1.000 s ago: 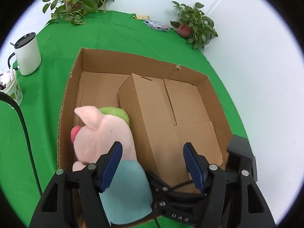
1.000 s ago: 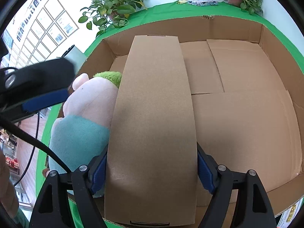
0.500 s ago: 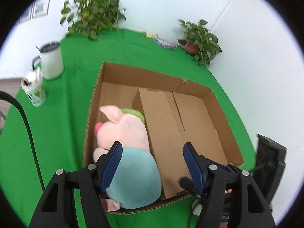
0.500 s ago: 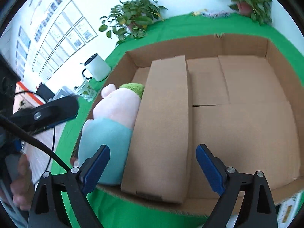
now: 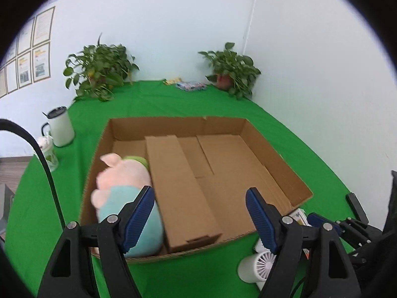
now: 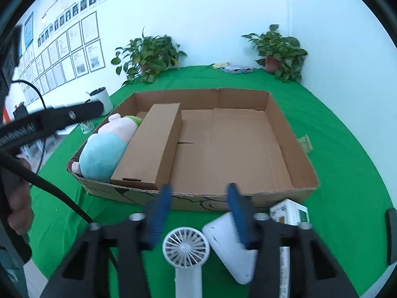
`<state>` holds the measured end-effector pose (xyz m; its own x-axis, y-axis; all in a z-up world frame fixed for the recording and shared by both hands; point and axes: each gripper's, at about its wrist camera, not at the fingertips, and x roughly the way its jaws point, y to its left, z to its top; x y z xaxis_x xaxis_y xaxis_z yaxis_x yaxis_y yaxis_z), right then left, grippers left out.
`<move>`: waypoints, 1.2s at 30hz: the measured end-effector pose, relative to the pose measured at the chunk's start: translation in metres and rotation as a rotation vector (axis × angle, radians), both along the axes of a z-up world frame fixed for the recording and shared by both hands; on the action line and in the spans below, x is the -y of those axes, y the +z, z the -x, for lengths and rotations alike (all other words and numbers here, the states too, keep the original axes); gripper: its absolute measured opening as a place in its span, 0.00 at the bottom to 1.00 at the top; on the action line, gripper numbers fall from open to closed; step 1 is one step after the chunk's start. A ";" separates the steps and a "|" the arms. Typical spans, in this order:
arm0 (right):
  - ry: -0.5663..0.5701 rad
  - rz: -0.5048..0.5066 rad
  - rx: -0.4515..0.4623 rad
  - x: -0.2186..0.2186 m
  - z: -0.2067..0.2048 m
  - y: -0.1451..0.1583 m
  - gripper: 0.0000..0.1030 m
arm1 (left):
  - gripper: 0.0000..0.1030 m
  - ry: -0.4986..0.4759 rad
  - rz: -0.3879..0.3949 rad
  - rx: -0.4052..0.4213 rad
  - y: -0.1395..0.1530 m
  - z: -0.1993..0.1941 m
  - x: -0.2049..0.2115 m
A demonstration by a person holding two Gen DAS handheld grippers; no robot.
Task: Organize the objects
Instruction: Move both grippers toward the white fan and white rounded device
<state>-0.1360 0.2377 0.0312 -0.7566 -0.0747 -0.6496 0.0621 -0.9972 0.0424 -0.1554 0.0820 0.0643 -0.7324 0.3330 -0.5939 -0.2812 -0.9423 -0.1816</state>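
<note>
A big open cardboard tray (image 5: 173, 124) (image 6: 292, 134) lies on the green table. A pink pig plush (image 5: 121, 173) (image 6: 104, 146) in a teal shirt rests along its left wall, right beside a long brown carton (image 5: 178, 186) (image 6: 151, 144). My left gripper (image 5: 198, 216) hovers over the tray's near edge, its jaws opening with nothing between them. My right gripper (image 6: 198, 213) hangs in front of the tray above a white hand fan (image 6: 184, 245) (image 5: 258, 265) and a white wedge-shaped object (image 6: 230, 243). Its jaws are closing and still apart, empty.
A small white and green box (image 6: 290, 211) stands by the tray's near right corner. A white mug (image 5: 60, 126) and a cup (image 5: 48, 151) stand left of the tray. Two potted plants (image 5: 99, 74) (image 5: 230, 72) and small packets (image 5: 189, 85) line the back. A hand (image 6: 17, 198) holds the left gripper.
Both grippers drew back out of the tray. The right one let go of the long carton, opened wide, then narrowed its jaws. The left jaws widened a little.
</note>
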 end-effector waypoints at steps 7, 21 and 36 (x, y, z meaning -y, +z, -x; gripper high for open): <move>-0.012 0.069 -0.036 -0.028 -0.041 0.005 0.90 | 0.74 -0.062 0.080 0.097 -0.035 0.026 -0.053; -0.008 0.143 0.035 -0.044 -0.049 -0.021 0.90 | 0.74 -0.165 0.000 0.316 -0.084 0.058 -0.101; 0.009 0.126 0.077 -0.035 -0.049 -0.034 0.90 | 0.73 -0.113 0.074 0.381 -0.094 0.053 -0.099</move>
